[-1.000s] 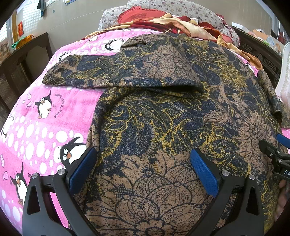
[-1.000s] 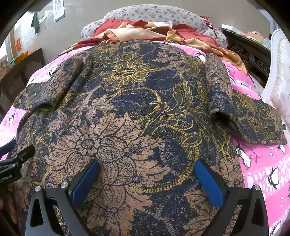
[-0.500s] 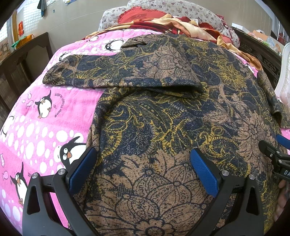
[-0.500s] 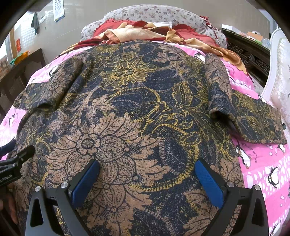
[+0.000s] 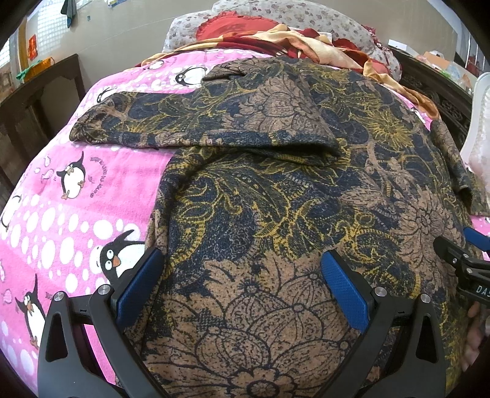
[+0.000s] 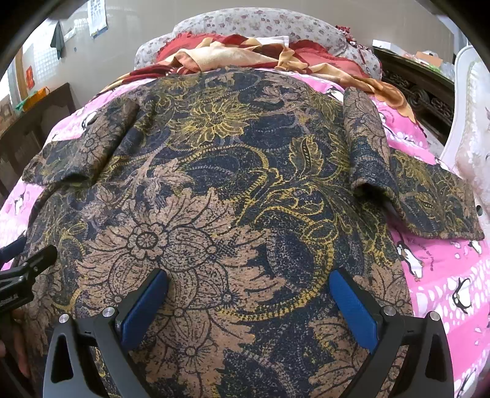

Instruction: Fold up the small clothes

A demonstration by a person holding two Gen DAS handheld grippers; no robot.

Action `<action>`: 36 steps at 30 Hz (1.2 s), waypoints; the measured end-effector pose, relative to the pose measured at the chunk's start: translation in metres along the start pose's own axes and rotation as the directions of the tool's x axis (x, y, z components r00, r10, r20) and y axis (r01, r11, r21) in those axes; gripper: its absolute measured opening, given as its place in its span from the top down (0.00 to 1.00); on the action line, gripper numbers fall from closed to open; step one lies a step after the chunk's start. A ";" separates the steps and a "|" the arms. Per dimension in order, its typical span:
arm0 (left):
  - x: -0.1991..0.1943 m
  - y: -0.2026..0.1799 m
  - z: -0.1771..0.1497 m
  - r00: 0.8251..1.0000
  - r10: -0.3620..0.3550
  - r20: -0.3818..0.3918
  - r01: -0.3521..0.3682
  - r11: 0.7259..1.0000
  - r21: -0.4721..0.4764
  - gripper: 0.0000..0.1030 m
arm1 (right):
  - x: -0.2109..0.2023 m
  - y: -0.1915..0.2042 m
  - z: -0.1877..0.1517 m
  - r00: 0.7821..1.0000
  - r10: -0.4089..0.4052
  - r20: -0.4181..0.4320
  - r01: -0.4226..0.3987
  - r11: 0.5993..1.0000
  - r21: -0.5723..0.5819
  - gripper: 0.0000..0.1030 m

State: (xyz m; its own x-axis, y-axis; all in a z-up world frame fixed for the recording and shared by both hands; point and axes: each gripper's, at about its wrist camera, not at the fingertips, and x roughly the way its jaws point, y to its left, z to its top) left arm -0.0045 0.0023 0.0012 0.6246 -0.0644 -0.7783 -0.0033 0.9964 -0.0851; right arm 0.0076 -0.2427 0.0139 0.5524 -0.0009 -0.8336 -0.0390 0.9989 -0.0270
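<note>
A dark blue, tan and yellow floral garment point(image 5: 275, 189) lies spread flat on a pink penguin-print blanket point(image 5: 61, 220). It also fills the right wrist view point(image 6: 214, 189). Its left sleeve point(image 5: 159, 122) stretches out to the left; its right sleeve point(image 6: 428, 199) lies out to the right. My left gripper point(image 5: 242, 284) is open over the garment's near left hem, holding nothing. My right gripper point(image 6: 249, 297) is open over the near right hem, holding nothing. Each gripper shows at the edge of the other's view.
Crumpled red and tan bedding point(image 6: 245, 52) and a floral pillow point(image 5: 275, 15) lie at the head of the bed. Dark wooden furniture point(image 5: 36, 101) stands on the left, a carved dark headboard point(image 6: 422, 88) and a white padded piece point(image 6: 471, 137) on the right.
</note>
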 end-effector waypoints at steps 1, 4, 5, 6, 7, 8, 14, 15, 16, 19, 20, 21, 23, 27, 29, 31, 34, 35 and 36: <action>0.000 0.000 0.000 1.000 0.000 -0.008 0.000 1.000 -0.001 0.00 | 0.000 0.000 0.000 1.000 0.002 0.007 -0.002 1.000 0.003 0.00; 0.002 0.000 0.001 0.998 0.005 -0.056 -0.005 1.000 -0.002 0.00 | 0.001 0.001 0.001 1.000 0.001 0.005 -0.001 1.000 0.003 0.00; 0.001 -0.001 0.001 0.998 0.008 -0.060 -0.008 1.000 -0.001 0.00 | 0.001 0.000 0.001 1.000 0.004 0.010 -0.004 1.000 0.005 0.00; 0.001 -0.001 0.001 1.000 0.014 -0.027 -0.013 1.000 0.007 0.00 | 0.001 0.000 0.001 1.000 0.006 0.013 -0.006 1.000 0.007 0.00; 0.001 -0.001 0.001 1.000 0.015 -0.017 -0.015 1.000 0.009 0.00 | 0.000 0.000 0.001 1.000 0.008 0.017 -0.008 1.000 0.009 0.00; 0.001 -0.001 0.001 1.000 0.017 -0.010 -0.017 1.000 0.011 0.00 | 0.000 0.000 0.001 1.000 0.011 0.022 -0.011 1.000 0.010 0.00; 0.001 -0.001 0.001 1.000 0.016 -0.013 -0.016 1.000 0.011 0.00 | 0.000 0.000 -0.001 1.000 -0.010 0.010 0.010 1.000 -0.003 0.00; 0.001 -0.001 0.002 0.999 0.015 -0.030 -0.014 1.000 0.008 0.00 | 0.000 0.000 -0.001 1.000 -0.015 0.004 0.015 1.000 -0.006 0.00; 0.001 -0.001 0.002 0.999 0.016 -0.034 -0.015 1.000 0.008 0.00 | -0.001 0.000 -0.001 1.000 -0.014 0.002 0.014 1.000 -0.005 0.00; 0.001 0.000 0.002 0.998 0.020 -0.052 -0.020 1.000 0.008 0.00 | -0.001 0.000 0.000 1.000 -0.010 0.010 0.010 1.000 -0.003 0.00; 0.002 0.000 0.002 0.998 0.022 -0.056 -0.021 1.000 0.008 0.00 | -0.001 0.000 0.000 1.000 -0.011 0.007 0.011 1.000 -0.004 0.00; 0.002 0.000 0.002 0.998 0.022 -0.058 -0.022 1.000 0.008 0.00 | -0.001 0.000 0.000 1.000 -0.012 0.006 0.012 1.000 -0.004 0.00; 0.001 0.000 0.002 0.999 0.021 -0.050 -0.020 1.000 0.008 0.00 | -0.001 0.002 -0.001 1.000 -0.022 -0.002 0.022 1.000 -0.011 0.00; 0.002 0.001 0.001 0.999 0.029 -0.029 -0.028 1.000 0.014 0.00 | -0.002 0.003 -0.001 0.999 -0.043 -0.014 0.042 0.999 -0.021 0.00; 0.003 0.001 0.001 0.999 0.034 -0.020 -0.034 0.999 0.018 0.00 | -0.001 0.003 -0.001 0.999 -0.036 -0.003 0.036 0.999 -0.018 0.00; 0.003 0.000 0.001 0.999 0.043 -0.018 -0.042 0.999 0.020 0.00 | -0.001 0.002 0.000 1.000 -0.023 0.005 0.023 1.000 -0.007 0.00; 0.003 -0.001 0.001 0.998 0.053 -0.018 -0.052 0.998 0.022 0.00 | -0.001 0.001 0.000 1.000 -0.014 0.014 0.014 1.000 -0.001 0.00; 0.003 -0.001 0.001 0.999 0.049 -0.022 -0.049 0.999 0.019 0.00 | -0.001 0.001 0.000 1.000 -0.014 0.014 0.014 1.000 0.000 0.00; 0.004 -0.002 0.002 0.999 0.047 -0.026 -0.047 0.999 0.017 0.00 | -0.001 0.000 0.000 1.000 -0.008 0.022 0.008 1.000 0.005 0.00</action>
State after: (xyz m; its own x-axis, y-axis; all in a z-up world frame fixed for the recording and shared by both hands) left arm -0.0008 0.0003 -0.0005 0.6031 -0.0188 -0.7974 -0.0192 0.9991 -0.0380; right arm 0.0072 -0.2422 0.0144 0.5710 -0.0076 -0.8209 -0.0311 0.9990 -0.0308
